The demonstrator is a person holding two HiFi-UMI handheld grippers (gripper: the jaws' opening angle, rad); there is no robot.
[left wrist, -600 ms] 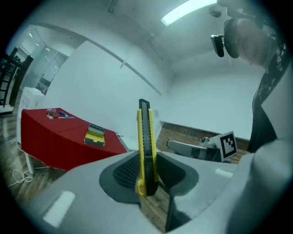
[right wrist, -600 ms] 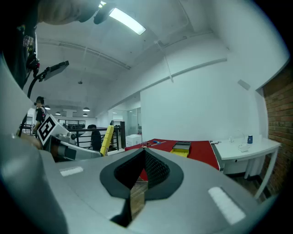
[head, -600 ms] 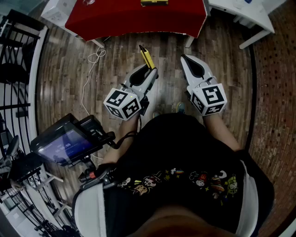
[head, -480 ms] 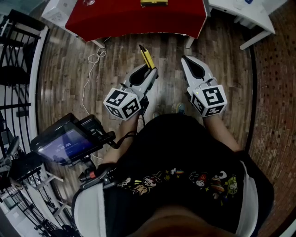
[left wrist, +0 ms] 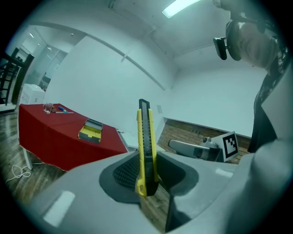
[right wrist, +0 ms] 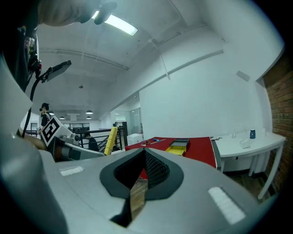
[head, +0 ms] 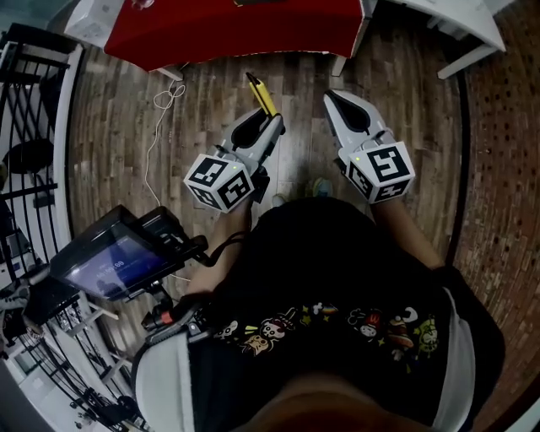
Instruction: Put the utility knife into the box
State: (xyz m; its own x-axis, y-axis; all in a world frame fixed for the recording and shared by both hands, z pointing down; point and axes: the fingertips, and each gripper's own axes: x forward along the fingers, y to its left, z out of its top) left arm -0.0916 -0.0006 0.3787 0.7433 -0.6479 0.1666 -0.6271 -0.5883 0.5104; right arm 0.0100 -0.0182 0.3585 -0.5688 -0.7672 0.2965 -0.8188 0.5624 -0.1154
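My left gripper [head: 268, 125] is shut on a yellow and black utility knife [head: 261, 94], which sticks out past the jaws toward the red table [head: 236, 34]. In the left gripper view the knife [left wrist: 145, 141] stands upright between the pads of the left gripper [left wrist: 146, 178]. A yellow open box [left wrist: 90, 130] lies on the red tablecloth [left wrist: 55, 137], some way ahead. My right gripper [head: 344, 108] is held beside the left one, shut with nothing in it. The right gripper view shows the right gripper [right wrist: 139, 176], the box [right wrist: 178, 145] on the table and the knife [right wrist: 111, 140].
I stand on a wood floor [head: 126, 143] short of the table. A white cable [head: 164, 101] lies on the floor at left. White tables [head: 456, 25] stand at the right, a black railing [head: 34, 126] at the left, and a screen on a stand [head: 118, 257] by my left side.
Both grippers and the knife have moved a little forward, and the red table has slid toward the top edge of the head view. The grip on the knife is unchanged.
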